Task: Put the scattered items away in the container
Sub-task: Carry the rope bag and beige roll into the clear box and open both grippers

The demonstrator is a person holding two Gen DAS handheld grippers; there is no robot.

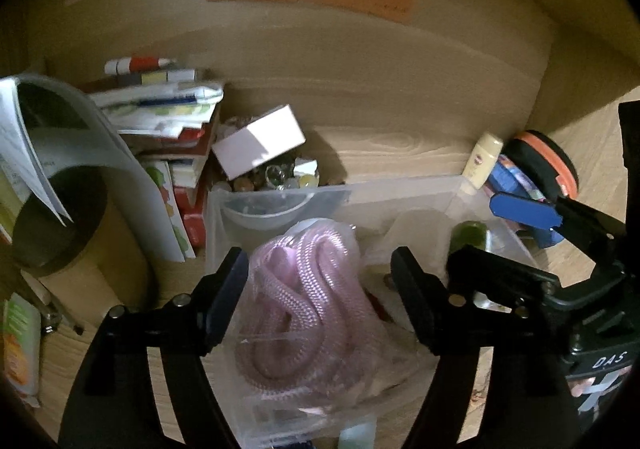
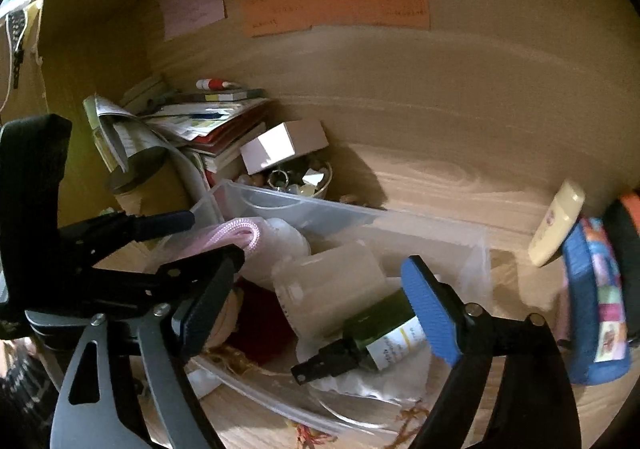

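Note:
A clear plastic container (image 1: 280, 193) stands on the wooden surface. A coiled pink rope in a clear bag (image 1: 304, 289) lies in its left part. My left gripper (image 1: 320, 289) hangs open over it, one finger on each side of the bag, and neither pad presses on it. In the right wrist view, my right gripper (image 2: 320, 289) is open above a green spray bottle (image 2: 380, 323) and a translucent jar (image 2: 328, 277), both lying in the container (image 2: 360, 215). Outside its right wall lie a cream tube (image 2: 556, 225) and a blue patterned pouch (image 2: 596, 301).
A white box (image 1: 260, 141) sits on a bowl of small items (image 1: 280, 179) behind the container. Stacked books and papers (image 1: 172, 117) and a dark cylinder (image 1: 60, 221) fill the left. A black and orange round thing (image 1: 552, 165) stands at the right. Coloured notes hang on the back wall.

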